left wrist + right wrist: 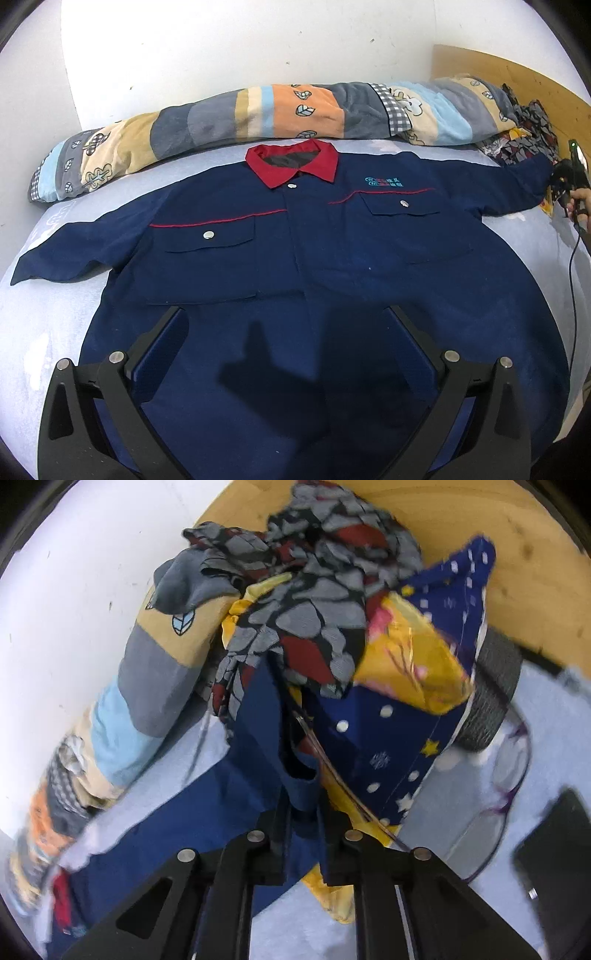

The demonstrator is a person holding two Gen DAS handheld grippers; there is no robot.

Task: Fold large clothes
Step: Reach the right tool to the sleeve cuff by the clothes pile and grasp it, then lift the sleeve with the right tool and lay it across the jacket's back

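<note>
Black angular fingers (177,332) of the left gripper (284,325) are spread wide, nothing between them, above the lower front of the navy work shirt (295,258). It is laid flat, front up, on the pale blue bed sheet (44,325); its red collar (291,162), round metal snaps and red piping are seen. A rolled striped quilt (258,114) lies beyond the collar. On the far side, the right gripper (301,812) is closed on the end of the shirt's sleeve (255,746), the smooth cloth bunched between its fingers, beside a starred navy-and-yellow pillow (388,738) and crumpled patterned fabric (303,620).
</note>
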